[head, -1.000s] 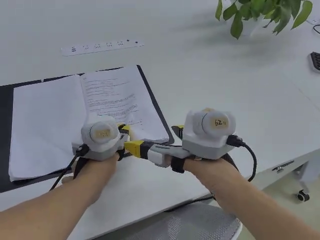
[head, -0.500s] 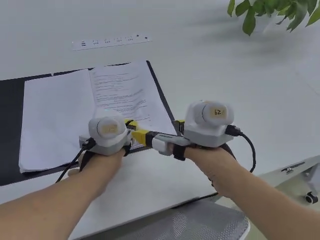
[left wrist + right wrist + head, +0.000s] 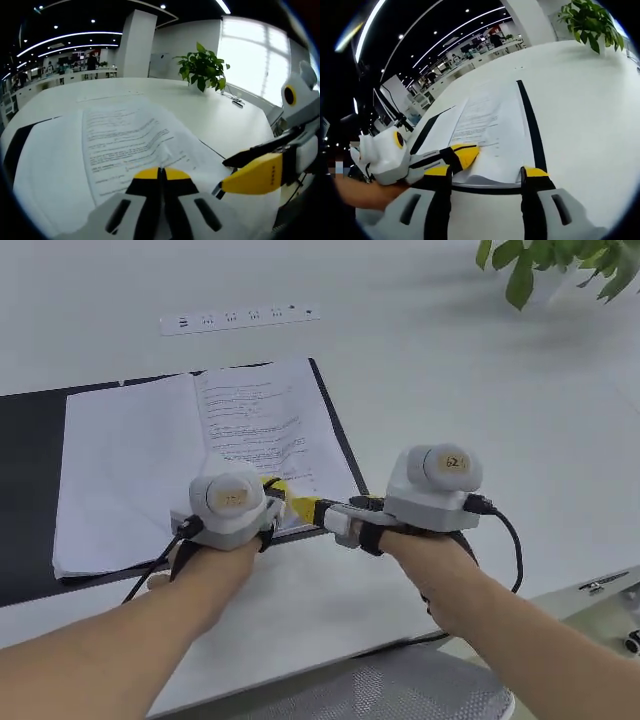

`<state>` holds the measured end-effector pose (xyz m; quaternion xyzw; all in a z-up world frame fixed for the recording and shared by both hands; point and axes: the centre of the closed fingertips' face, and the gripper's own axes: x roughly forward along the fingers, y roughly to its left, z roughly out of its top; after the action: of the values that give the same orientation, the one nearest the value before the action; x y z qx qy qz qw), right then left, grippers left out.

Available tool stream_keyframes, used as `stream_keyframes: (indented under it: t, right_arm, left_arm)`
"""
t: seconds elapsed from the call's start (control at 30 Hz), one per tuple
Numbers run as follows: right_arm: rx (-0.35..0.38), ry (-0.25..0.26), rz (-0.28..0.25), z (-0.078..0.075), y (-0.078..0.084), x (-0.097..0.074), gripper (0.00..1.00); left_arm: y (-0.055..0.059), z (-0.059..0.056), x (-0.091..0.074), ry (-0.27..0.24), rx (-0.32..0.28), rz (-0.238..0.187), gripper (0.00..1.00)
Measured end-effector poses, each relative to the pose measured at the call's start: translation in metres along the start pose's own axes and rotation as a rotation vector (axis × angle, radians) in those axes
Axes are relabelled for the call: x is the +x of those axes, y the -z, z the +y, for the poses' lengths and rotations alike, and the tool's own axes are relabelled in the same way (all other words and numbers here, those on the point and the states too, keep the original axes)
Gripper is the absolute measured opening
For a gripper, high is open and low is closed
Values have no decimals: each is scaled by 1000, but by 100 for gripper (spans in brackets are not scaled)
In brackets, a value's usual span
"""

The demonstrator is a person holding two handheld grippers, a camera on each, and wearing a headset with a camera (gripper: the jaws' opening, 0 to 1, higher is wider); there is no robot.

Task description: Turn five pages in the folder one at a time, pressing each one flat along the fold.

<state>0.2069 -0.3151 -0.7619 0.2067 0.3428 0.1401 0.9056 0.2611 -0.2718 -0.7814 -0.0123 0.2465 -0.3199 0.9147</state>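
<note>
— Well, left gripper [image 3: 275,488] first?

— Pressed together, yellow tips meeting with no gap [image 3: 160,172]. Set low at the near edge of the printed page [image 3: 255,425]. Cannot tell whether a sheet is caught between them.

— And the right gripper [image 3: 305,510]?

— Spread apart [image 3: 490,172], held just to the right of the left one and aimed across toward its tips. Close beside them, touching or not unclear. Seen in the left gripper view as a yellow tip coming in from the right [image 3: 255,177].

— Where's the folder [image 3: 30,440]?

— Lying open and flat on the white table [image 3: 450,370], straight ahead of both pairs of tips. Near edge just in front of the right gripper's open jaws, black cover [image 3: 530,120] running away from its right jaw. Printed page [image 3: 125,140] directly ahead of the left gripper, blank page [image 3: 125,470] off to its left.

— Anything further out?

— Power strip [image 3: 238,316] beyond the folder's far edge. Potted plant [image 3: 560,265] well ahead and to the right of the right gripper.
</note>
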Motion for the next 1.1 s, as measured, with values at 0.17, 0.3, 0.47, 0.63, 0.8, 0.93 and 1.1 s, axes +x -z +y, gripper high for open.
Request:
stream_keyframes:
  t: [0.17,0.3,0.47,0.63,0.8,0.93,1.1]
  right_arm:
    - [81,23,8,-8,2,-2,43]
    - [113,47,1,-16,2,-1,33]
    - [128,81,6,-25,3,-1,17]
    - [131,104,14,-32,5,-1,3]
    - [138,108,-3,-28,1,-3,0]
    - [125,108,-17,-27,-3,-5,0]
    - [123,101,-33,-25,-6,-9,0]
  left_arm:
    - [0,0,0,4,2,0,0]
    - [-1,0,0,5,2,-1,0]
    - [-1,0,0,5,1,-2,0]
    - [-1,0,1,5,3,-1,0]
    - [-1,-1,1,4,12,1,2]
    - [-1,-3,0,9,29,2,3]
    - [0,-1,-7,7,60,25,6]
